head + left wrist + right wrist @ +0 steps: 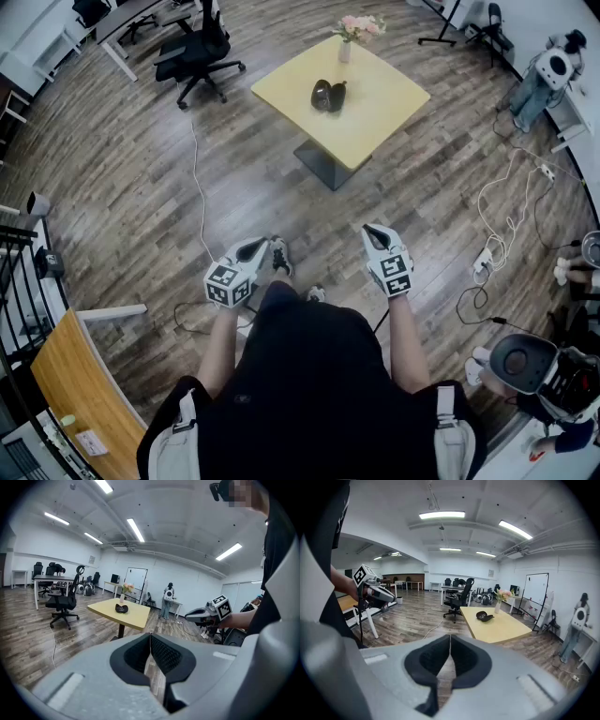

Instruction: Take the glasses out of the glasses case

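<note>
Left gripper hangs at waist height in front of the person, and its own view shows the two dark pads pressed together at the tips with nothing between them, only floor planks beyond. Up and to its left in the head view a black office chair stands on the wooden floor, and a thin white cable trails down from there toward the person's feet. Further right, well apart from both grippers, the yellow table carries the glasses case, a dark shape lying near the middle of the top, with a small vase of pink flowers near the far corner behind it. At this range I cannot tell whether the case is open, nor whether the glasses are visible inside. The right gripper is level with the left one on the other side of the body, likewise closed on nothing, its pads meeting at the tips. Judging by this, the task has not begun and the step in hand is only the approach. The next move calls for walking up to the table, parting the jaws, and bringing one gripper to steady the case while the other reaches for its lid or contents.
</note>
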`<action>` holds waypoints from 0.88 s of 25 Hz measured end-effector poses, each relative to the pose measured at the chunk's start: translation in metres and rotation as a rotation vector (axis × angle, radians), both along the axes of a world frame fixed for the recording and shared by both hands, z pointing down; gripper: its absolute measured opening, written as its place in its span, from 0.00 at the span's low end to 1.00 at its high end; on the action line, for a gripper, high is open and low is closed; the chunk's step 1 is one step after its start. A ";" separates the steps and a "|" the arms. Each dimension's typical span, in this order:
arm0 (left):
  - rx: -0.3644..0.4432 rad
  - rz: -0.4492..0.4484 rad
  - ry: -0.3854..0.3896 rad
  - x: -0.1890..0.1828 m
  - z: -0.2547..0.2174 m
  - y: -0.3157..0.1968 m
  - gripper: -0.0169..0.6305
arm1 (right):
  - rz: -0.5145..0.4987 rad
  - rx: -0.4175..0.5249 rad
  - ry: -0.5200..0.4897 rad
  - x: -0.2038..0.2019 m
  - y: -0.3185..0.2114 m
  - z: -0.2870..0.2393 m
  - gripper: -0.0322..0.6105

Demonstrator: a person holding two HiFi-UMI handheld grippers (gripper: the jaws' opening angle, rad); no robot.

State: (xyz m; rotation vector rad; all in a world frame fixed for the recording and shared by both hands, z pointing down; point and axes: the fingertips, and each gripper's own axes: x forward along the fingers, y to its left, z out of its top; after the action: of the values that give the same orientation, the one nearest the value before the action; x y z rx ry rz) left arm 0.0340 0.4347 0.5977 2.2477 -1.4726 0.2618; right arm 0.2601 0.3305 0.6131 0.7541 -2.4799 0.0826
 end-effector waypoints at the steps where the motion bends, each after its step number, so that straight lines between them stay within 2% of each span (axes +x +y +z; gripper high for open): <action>1: 0.001 0.001 -0.001 -0.001 0.000 0.000 0.05 | -0.002 0.001 -0.002 -0.002 0.000 0.000 0.06; 9: -0.007 0.001 0.001 0.000 0.005 -0.003 0.05 | -0.020 0.013 -0.014 -0.009 -0.005 -0.002 0.06; 22: -0.029 0.004 0.020 -0.008 0.017 -0.022 0.05 | 0.023 0.007 0.007 -0.012 -0.028 0.007 0.06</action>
State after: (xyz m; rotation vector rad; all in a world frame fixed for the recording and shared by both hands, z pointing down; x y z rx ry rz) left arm 0.0255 0.4125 0.6151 2.2244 -1.4458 0.2599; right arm 0.2481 0.3026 0.6197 0.7844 -2.4666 0.0798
